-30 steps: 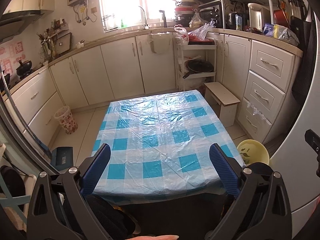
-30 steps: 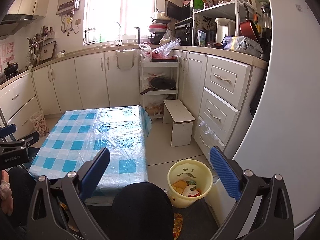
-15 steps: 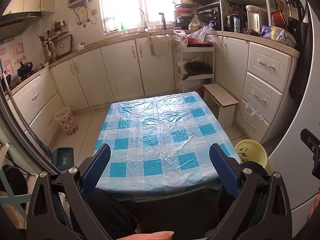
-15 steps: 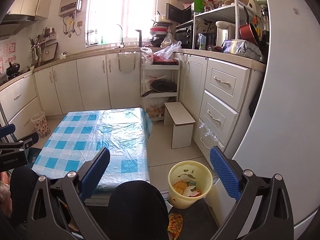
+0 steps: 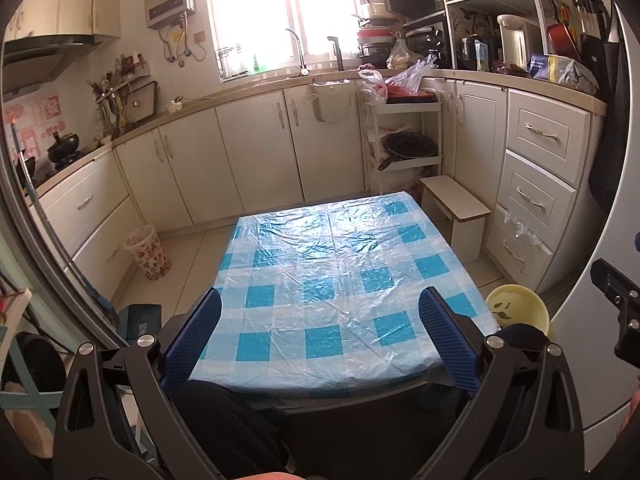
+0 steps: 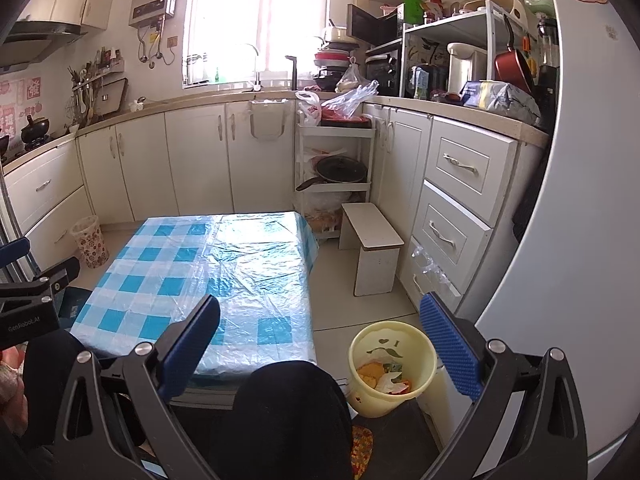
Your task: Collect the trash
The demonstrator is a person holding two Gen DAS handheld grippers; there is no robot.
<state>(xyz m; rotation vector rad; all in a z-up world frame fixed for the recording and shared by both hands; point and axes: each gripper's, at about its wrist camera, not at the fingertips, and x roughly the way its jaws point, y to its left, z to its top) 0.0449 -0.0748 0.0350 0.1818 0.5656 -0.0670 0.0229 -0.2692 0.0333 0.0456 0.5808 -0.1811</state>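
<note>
Trash (image 6: 386, 378) sits inside yellow bin (image 6: 390, 368) on the floor: orange, white and greenish scraps piled at the bottom, exact items too small to tell. Bin stands just beside the near right corner of the table (image 6: 200, 272), between the table and the white fridge (image 6: 580, 220). In left wrist view only the bin's rim and inner wall show (image 5: 516, 310), past the table's right edge; contents hidden there.

Table covered with blue-and-white checked plastic sheet (image 5: 340, 280), wrinkled, glossy.

Right gripper (image 6: 320, 344) wide apart, holding nothing, blue pads (image 6: 450, 348) framing table corner and bin from above. Left gripper (image 5: 320, 336) also spread wide, nothing between fingers, aimed over the near edge of the table. Left gripper's body shows at left edge of right wrist view; part of right gripper shows at right edge of left wrist view.

Person's dark-clothed knee (image 6: 288, 412) low in right wrist view, near the bin.

Small white stool (image 6: 372, 248) on floor beyond the bin, beside the drawers. Flower-patterned basket (image 5: 147, 252) on floor left of the table, well apart from yellow bin. Colourful mat (image 6: 362, 450) on floor just below the bin, partly hidden.
</note>
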